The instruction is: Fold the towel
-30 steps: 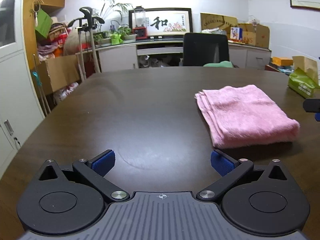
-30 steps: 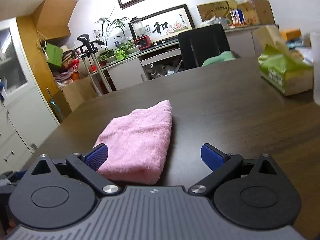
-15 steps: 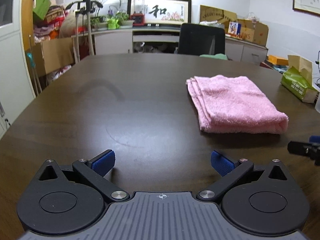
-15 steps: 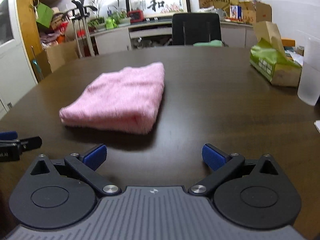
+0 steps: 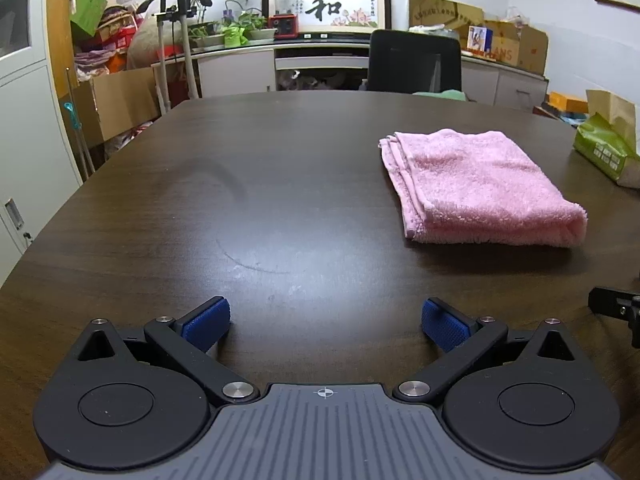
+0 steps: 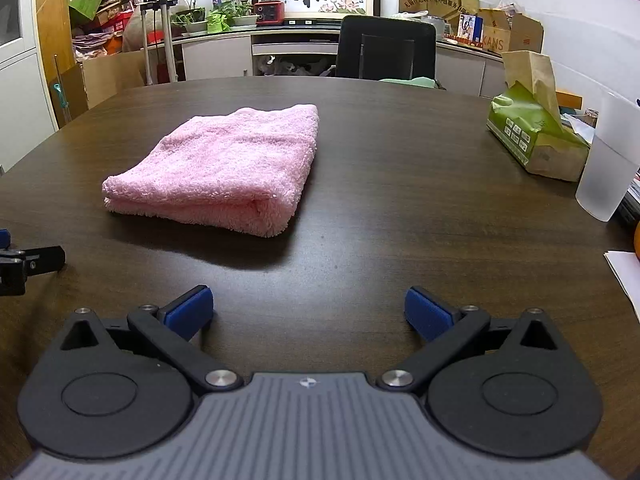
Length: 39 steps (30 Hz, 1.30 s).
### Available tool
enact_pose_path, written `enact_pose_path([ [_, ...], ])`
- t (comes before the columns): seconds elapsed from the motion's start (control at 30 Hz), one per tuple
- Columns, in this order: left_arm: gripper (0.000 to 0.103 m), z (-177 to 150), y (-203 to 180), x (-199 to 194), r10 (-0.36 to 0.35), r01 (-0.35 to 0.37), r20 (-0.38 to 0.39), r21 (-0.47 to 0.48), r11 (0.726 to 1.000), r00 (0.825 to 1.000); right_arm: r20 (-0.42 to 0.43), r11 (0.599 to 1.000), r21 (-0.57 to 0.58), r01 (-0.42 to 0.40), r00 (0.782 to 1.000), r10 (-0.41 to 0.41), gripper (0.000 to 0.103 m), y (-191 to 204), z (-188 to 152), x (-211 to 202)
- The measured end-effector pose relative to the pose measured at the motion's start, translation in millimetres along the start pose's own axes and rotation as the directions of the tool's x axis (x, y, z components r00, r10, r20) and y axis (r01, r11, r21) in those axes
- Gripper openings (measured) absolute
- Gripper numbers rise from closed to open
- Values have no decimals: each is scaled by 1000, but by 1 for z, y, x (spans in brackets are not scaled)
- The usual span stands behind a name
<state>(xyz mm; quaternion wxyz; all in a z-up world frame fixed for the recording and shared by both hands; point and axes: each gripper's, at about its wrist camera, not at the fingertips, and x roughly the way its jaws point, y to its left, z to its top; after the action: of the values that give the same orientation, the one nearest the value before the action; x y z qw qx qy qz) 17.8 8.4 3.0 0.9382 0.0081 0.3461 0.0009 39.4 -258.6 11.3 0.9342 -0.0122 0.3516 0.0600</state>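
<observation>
Pink folded towel [image 6: 224,172] lies well ahead of both spread, empty claws: left claw [image 5: 325,325], right claw [image 6: 308,314]

One folded pink towel [image 6: 224,168], one green tissue pack [image 6: 532,136], one frosted plastic cup [image 6: 610,160] and two claws, left [image 5: 325,322] and right [image 6: 308,310], occupy one table [image 6: 400,200].

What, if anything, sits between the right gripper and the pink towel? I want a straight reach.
Nothing visible does. Only bare table lies between the open right gripper and the folded pink towel. The tissue pack and frosted cup stand off to the right.
</observation>
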Motion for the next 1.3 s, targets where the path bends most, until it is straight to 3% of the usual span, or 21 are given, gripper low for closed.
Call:
enact_pose_path([
  [0.37,103,-5,-2,-7,43,-43,-4,-30,999,999,0,1000,-1,-6,1000,6,103,-4,4,4],
  [1.3,103,-8,2,-11,39,-39,-3,-31,999,999,1,1000,9,4,1000,-4,103,3,-1,2],
])
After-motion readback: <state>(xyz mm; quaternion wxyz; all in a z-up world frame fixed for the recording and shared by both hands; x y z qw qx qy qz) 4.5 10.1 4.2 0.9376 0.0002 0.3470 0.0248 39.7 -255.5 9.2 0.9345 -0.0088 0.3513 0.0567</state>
